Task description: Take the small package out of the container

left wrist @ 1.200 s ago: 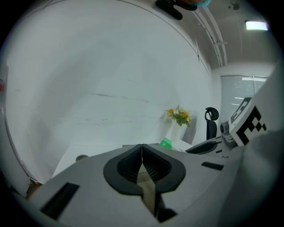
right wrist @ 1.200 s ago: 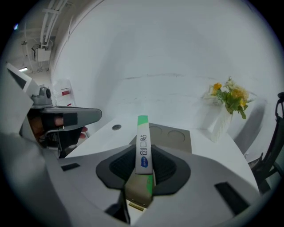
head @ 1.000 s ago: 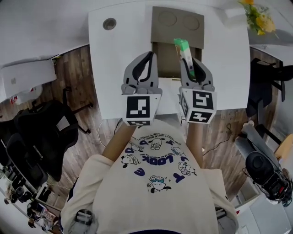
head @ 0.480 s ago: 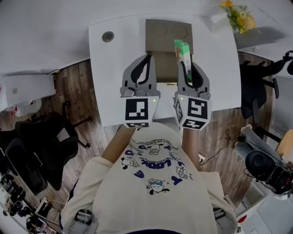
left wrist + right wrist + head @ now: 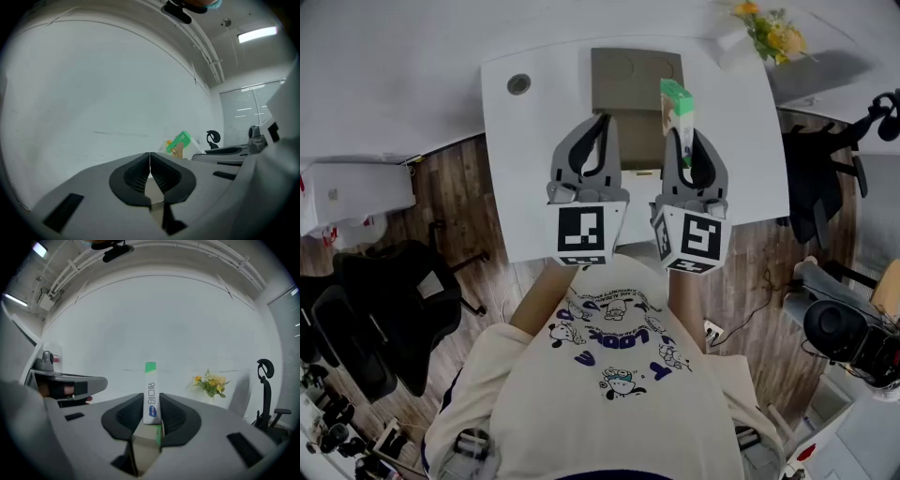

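Head view: right gripper clamps the small package upright, probably to clear the container at 11 o'clock. Left gripper sits pinched together, empty, spare.

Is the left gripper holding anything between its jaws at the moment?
No, the left gripper view shows the left gripper with its jaws pressed together and nothing between them.

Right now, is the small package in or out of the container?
Out: right claw holds the small package clear of the container.
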